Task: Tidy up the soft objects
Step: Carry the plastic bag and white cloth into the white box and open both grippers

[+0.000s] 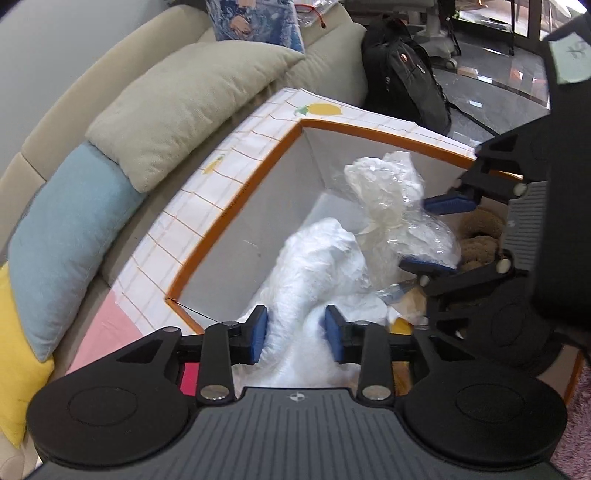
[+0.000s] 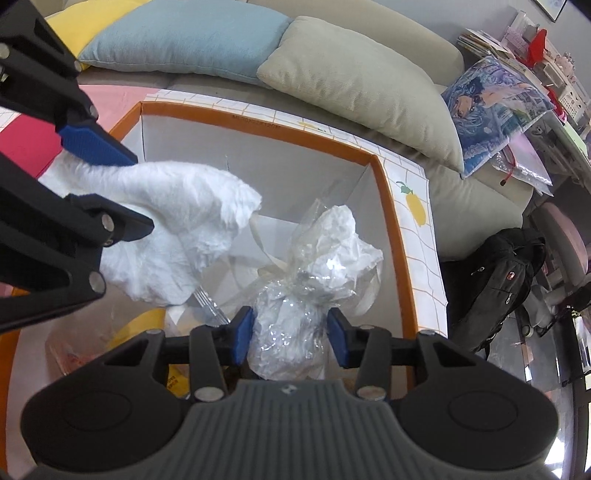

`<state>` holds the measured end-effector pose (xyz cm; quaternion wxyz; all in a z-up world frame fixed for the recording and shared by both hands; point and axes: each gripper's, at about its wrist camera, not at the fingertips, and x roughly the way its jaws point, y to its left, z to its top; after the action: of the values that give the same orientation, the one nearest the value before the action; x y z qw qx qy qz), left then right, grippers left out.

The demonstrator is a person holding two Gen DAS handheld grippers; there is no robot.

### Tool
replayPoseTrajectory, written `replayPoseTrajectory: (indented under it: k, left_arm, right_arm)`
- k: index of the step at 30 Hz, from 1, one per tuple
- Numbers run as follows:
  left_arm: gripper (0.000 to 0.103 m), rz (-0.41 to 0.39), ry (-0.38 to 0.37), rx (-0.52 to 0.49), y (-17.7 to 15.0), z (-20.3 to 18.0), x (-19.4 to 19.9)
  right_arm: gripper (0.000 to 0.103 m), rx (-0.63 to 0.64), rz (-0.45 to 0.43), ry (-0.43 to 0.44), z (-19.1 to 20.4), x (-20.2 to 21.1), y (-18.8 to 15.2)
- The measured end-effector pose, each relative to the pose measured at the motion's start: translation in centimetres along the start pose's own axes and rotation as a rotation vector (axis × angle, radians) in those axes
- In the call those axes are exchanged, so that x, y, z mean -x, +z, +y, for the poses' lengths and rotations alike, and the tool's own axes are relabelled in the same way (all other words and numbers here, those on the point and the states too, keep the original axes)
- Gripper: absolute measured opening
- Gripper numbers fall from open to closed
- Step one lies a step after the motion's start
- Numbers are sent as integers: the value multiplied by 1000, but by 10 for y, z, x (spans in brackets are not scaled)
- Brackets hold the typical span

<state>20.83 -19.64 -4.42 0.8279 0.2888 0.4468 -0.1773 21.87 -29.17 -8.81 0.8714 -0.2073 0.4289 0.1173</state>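
Behind the storage box (image 1: 236, 206) we note a sofa (image 2: 413, 33) with cushions (image 1: 192, 107). Our left claw (image 1: 295, 334) grips a white fluffy cloth (image 1: 317, 266) over the box's open top. Our right claw (image 2: 290, 338) is closed on a plastic-wrapped bundle (image 2: 317, 258) above the box interior, just beside the cloth.

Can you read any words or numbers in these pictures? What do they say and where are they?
Nothing can be read for sure.
Dark print on the orange rim of the storage box: too blurred.
Handwritten mark on the pale sticker on the right gripper's body: unclear.
Round red logo on the black backpack: too small.
Print on the yellow packet inside the box: too blurred.
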Motion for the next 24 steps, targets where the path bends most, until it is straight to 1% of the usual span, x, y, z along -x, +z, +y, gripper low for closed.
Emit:
replayPoseTrajectory:
  k: [2, 4, 6, 8, 9, 13, 16, 18, 21, 22, 24]
  left_arm:
    - [46, -23, 7, -3, -1, 3, 1]
    - [50, -36, 26, -7, -2, 6, 3]
    - [65, -54, 33, -8, -1, 9, 6]
    - [71, -84, 41, -7, -1, 13, 12]
    - [71, -99, 45, -10, -1, 15, 16]
    - [71, -154, 51, 17, -1, 26, 34]
    - [71, -209, 52, 50, -3, 37, 52]
    - [71, -254, 53, 71, -7, 45, 67]
    - [71, -326, 63, 85, -18, 55, 91]
    - [71, -352, 77, 82, -24, 57, 99]
    - [71, -398, 128, 71, -36, 57, 115]
  right_arm:
    - [47, 0, -2, 1, -1, 2, -1]
    - [49, 3, -2, -1, -2, 2, -1]
    - [52, 2, 5, -7, -2, 3, 0]
    - [56, -3, 10, -13, -3, 6, 1]
    - [60, -5, 12, -15, -3, 7, 3]
    - [65, 12, 17, -41, -4, 17, 10]
    - [66, 21, 18, -68, -5, 28, 15]
    - [66, 4, 10, -83, -7, 38, 18]
    - [66, -46, -25, -99, -8, 58, 20]
    - [66, -63, -43, -103, -7, 66, 21]
    - [67, -95, -90, -110, -3, 83, 22]
